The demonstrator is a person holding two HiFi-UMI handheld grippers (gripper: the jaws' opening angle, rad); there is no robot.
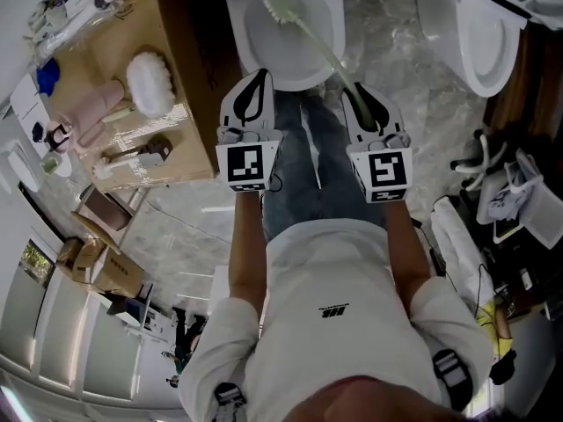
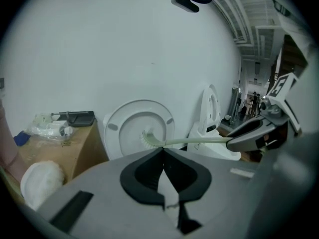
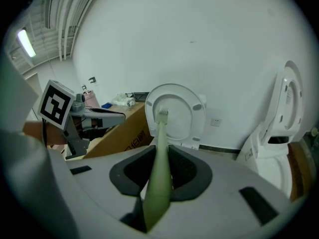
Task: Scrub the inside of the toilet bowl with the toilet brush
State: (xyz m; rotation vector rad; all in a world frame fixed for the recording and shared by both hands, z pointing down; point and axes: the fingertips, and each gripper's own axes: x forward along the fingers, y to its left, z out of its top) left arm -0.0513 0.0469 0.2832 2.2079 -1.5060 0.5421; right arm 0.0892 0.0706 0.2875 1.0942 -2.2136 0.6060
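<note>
pale green toilet brush (image 1: 318,44) clamped in the right gripper (image 3: 160,151)

its jaws are closed on the handle, and the bristle head reaches into the toilet bowl (image 1: 295,67), near the back rim. the left gripper (image 2: 163,152) hangs just beside it above the bowl's front edge, jaws pressed together with nothing between them.
</note>
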